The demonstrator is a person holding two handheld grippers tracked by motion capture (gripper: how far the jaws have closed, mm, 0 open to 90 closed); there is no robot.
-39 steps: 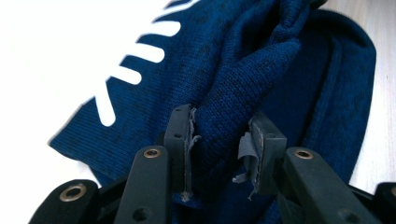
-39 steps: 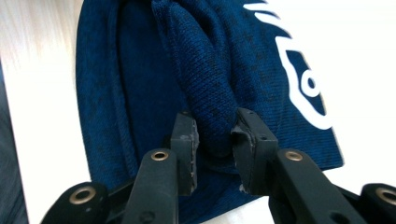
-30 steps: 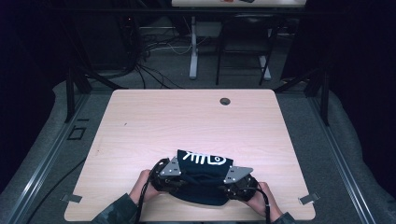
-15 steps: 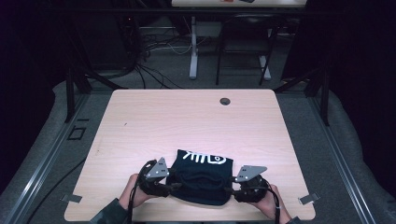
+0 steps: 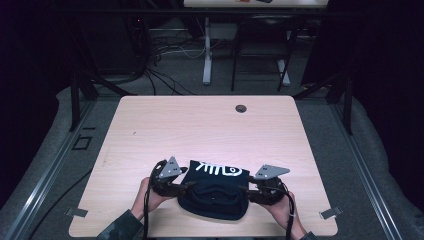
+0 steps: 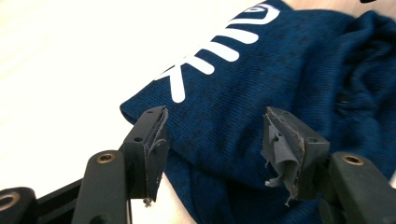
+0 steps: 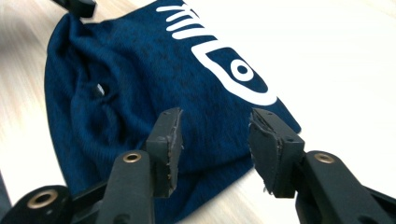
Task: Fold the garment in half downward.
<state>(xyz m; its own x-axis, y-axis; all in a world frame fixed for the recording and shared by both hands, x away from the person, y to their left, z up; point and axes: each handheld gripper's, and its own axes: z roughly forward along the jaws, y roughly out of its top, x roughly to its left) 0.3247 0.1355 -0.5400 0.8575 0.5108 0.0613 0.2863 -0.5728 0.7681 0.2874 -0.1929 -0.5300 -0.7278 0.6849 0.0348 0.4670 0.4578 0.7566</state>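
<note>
A folded navy garment (image 5: 215, 192) with a white printed logo (image 6: 219, 49) lies near the worktop's (image 5: 200, 130) front edge, midway along it. Its type is hard to make out; a small dark button or hole shows in the rumpled part. The left gripper (image 6: 212, 140) and right gripper (image 7: 215, 140) flank it, jaws spread, pinching nothing. Half a second ago both sat slightly farther apart.

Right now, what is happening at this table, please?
A person holds a claw in each hand at either end of a folded dark blue garment with a white print, lying near the front edge of the wooden table. The left claw and the right claw are both open, jaws apart over the fabric, gripping nothing.
</note>
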